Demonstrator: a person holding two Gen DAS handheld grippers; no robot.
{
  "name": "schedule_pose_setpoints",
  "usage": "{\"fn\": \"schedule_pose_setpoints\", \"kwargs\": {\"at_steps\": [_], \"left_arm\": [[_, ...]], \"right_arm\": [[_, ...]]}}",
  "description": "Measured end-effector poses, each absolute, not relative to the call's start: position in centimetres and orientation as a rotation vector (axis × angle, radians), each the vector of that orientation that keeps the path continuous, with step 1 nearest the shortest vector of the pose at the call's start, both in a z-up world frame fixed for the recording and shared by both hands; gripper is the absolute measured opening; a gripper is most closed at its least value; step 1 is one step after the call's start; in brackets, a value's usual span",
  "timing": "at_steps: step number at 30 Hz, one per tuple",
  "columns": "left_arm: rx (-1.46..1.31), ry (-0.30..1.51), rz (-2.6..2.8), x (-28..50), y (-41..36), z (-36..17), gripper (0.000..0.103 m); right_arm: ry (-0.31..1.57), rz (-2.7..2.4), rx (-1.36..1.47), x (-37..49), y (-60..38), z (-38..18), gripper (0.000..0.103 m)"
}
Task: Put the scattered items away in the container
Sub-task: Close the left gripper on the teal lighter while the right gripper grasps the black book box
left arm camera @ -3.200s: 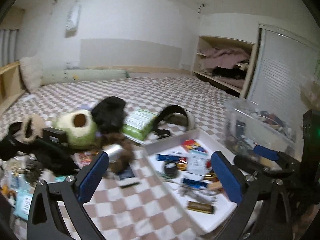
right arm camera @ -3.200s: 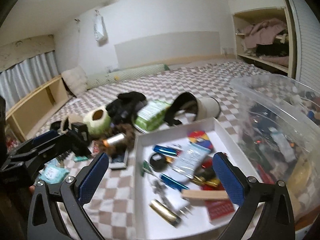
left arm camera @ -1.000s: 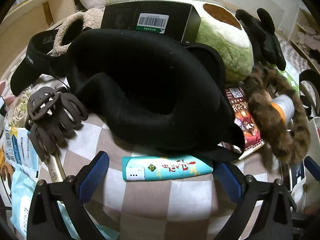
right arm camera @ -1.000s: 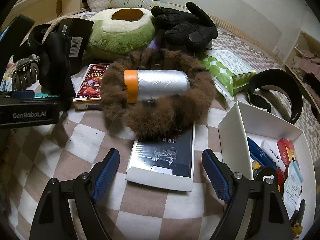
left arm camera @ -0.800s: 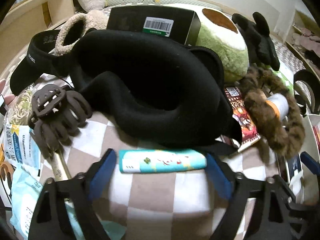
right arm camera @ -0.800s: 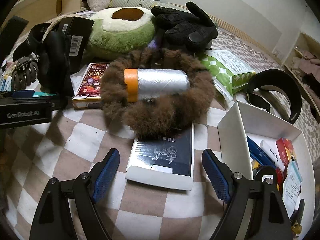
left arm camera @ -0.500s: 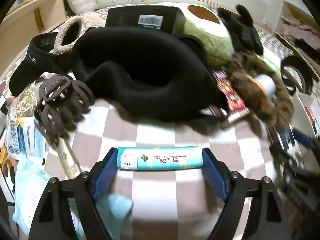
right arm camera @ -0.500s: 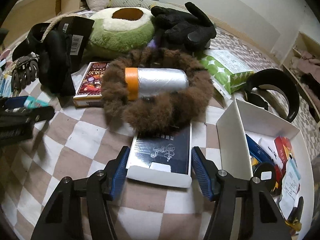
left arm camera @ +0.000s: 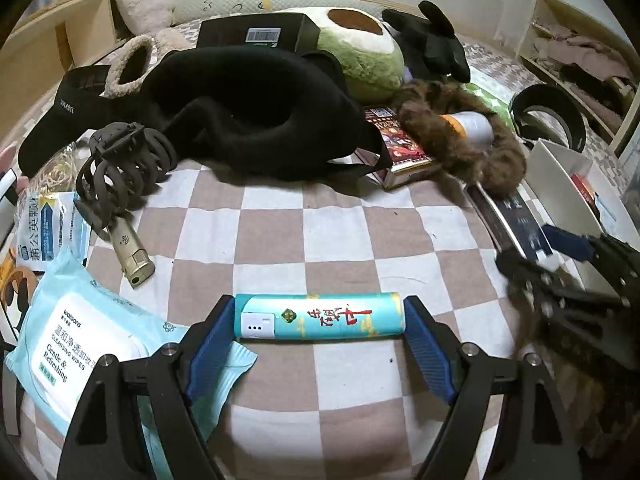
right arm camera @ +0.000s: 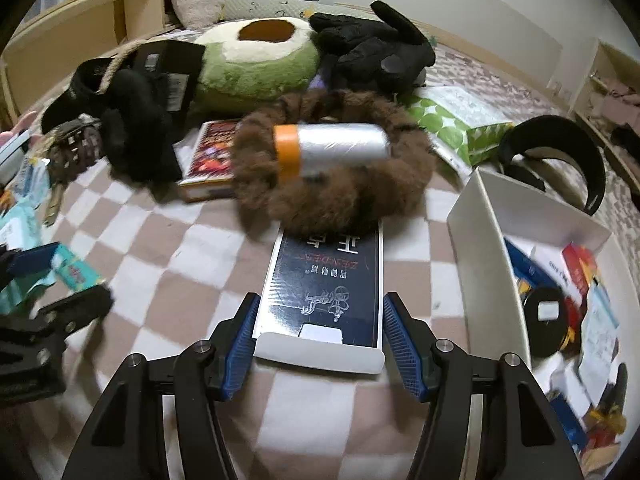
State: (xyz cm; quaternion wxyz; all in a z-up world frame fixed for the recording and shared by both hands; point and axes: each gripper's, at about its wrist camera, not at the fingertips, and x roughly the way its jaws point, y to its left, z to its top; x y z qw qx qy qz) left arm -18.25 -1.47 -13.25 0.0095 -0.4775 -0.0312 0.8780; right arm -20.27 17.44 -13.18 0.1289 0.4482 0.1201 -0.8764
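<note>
My left gripper (left arm camera: pixel 318 334) is shut on a teal tube-shaped pack (left arm camera: pixel 318 316) with red lettering, held by its two ends above the checkered blanket. My right gripper (right arm camera: pixel 318 334) is shut on the near end of a flat dark blue box (right arm camera: pixel 324 284) with a white rim; its far end lies under a brown furry ring (right arm camera: pixel 332 184). A silver roll with an orange end (right arm camera: pixel 332 148) rests on that ring. The white container (right arm camera: pixel 532 240) holds several small items at the right. The left gripper (right arm camera: pixel 44 280) appears at the left edge of the right wrist view.
A black neck pillow (left arm camera: pixel 248 108), brown hair claw (left arm camera: pixel 120 164), gold lighter (left arm camera: pixel 130 248), wet wipes pack (left arm camera: pixel 80 344), avocado plush (right arm camera: pixel 256 56), black gloves (right arm camera: pixel 372 48), red card box (right arm camera: pixel 212 160), green tissue pack (right arm camera: pixel 456 120) and black visor (right arm camera: pixel 560 148) lie on the blanket.
Both grippers dropped from a high view down to the blanket. The left one shut on the teal pack and pulled it back from the pillow. The right one shut on the dark blue box.
</note>
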Motion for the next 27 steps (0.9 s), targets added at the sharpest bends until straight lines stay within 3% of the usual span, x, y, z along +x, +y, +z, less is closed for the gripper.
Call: {"fn": "schedule_pose_setpoints", "kwargs": {"at_steps": [9, 18, 27], "left_arm": [[-1.473, -0.029, 2.709, -17.5, 1.5, -13.9, 0.083], [-1.469, -0.002, 2.699, -17.3, 2.2, -13.9, 0.083], [-1.482, -0.032, 2.697, -17.1, 1.6, -13.9, 0.082]], "right_arm": [[0.309, -2.449, 1.324, -16.7, 17.6, -13.1, 0.061], [0.110, -2.400, 1.422, -16.3, 17.9, -13.6, 0.061], [0.135, -2.423, 1.403, -16.9, 17.2, -13.8, 0.068]]}}
